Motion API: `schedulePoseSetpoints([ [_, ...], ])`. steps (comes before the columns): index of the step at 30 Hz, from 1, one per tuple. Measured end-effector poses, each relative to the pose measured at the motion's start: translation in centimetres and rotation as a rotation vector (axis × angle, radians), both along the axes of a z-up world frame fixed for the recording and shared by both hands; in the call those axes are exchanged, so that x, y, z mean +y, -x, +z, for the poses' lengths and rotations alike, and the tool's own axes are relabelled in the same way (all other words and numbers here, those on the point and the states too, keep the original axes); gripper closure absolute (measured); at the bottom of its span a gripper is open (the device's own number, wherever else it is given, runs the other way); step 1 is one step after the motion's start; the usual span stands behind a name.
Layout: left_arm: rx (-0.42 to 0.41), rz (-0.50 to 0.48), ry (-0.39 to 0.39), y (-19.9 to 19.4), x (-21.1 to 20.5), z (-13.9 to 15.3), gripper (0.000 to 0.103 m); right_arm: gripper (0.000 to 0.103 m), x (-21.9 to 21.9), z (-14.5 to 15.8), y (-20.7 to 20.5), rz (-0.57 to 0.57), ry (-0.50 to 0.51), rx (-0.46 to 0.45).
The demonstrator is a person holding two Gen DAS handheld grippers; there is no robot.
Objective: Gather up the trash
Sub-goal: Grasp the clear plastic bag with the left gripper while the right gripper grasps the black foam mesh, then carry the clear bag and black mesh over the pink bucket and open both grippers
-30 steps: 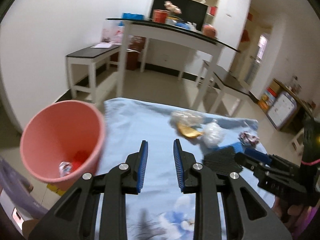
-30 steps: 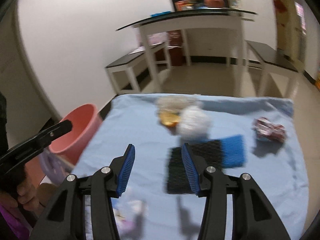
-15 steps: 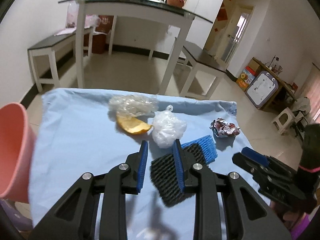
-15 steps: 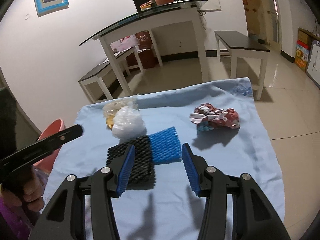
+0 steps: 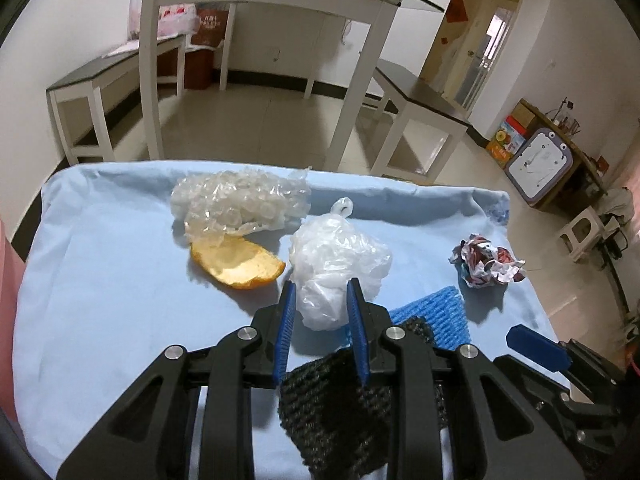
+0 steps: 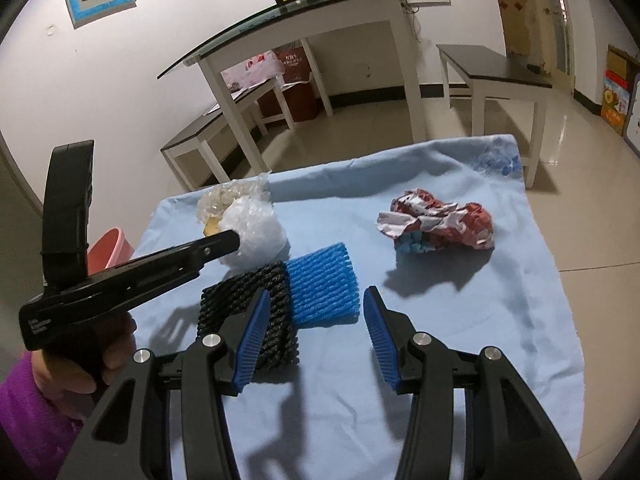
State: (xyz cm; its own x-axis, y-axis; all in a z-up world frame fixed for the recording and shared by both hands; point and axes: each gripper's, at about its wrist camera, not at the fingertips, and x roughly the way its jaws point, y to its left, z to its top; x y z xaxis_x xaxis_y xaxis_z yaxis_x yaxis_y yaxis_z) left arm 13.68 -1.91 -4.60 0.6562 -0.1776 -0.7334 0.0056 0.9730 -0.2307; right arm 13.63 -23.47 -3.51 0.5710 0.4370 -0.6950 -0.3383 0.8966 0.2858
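White plastic bag, crumpled, just beside orange peel: judged light, soft, slippery; best pinched mid-bulge. Left gripper part-open around it, not pressing; right gripper wide, empty.

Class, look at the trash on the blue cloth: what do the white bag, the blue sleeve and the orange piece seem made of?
White bag: thin glossy plastic film, translucent and crinkled.
Blue sleeve: probably soft matte foam netting, ribbed.
Orange piece: likely citrus peel, pale inside with an orange rim.

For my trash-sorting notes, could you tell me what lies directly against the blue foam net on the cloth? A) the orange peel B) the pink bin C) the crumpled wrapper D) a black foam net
D: the black foam net overlaps the left edge of the blue foam net, while the crumpled wrapper sits apart.
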Motion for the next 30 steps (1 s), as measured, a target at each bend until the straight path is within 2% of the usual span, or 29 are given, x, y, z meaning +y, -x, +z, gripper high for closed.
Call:
schedulePoseSetpoints([
  [4, -0.033, -0.016, -0.02, 0.5, -0.5, 0.2, 0.092, 0.055, 0.2, -0.5, 0.2, 0.006, -0.019, 0.028],
  [6, -0.05, -0.021, -0.019, 1.0, -0.6, 0.6, 0.094, 0.055, 0.4, -0.5, 0.4, 0.013, -0.029, 0.039],
  [16, -0.172, -0.042, -0.03, 5.7, -0.8, 4.4, 0.095, 0.055, 2.8, -1.1, 1.4, 0.053, -0.027, 0.066],
  [25, -0.211, 0.006, -0.027, 10.3, 2.0, 6.3, 0.095, 0.055, 4.7, -3.2, 0.0, 0.024, 0.038, 0.103],
  [27, -0.216, 0.021, -0.027, 11.2, 2.8, 6.5, 0.095, 0.062, 5.2, -3.3, 0.1, 0.027, 0.051, 0.097],
  [28, -0.219, 0.028, -0.028, 11.7, 3.0, 6.6, 0.095, 0.076, 5.4, -3.4, 0.2, 0.031, 0.053, 0.1],
  [29, -0.22, 0.033, -0.028, 12.0, 3.3, 6.6, 0.095, 0.084, 5.6, -3.4, 0.4, 0.029, 0.057, 0.1],
  [30, -0.224, 0.04, -0.028, 12.5, 3.6, 6.7, 0.095, 0.086, 5.5, -3.3, 0.6, 0.029, 0.054, 0.097],
])
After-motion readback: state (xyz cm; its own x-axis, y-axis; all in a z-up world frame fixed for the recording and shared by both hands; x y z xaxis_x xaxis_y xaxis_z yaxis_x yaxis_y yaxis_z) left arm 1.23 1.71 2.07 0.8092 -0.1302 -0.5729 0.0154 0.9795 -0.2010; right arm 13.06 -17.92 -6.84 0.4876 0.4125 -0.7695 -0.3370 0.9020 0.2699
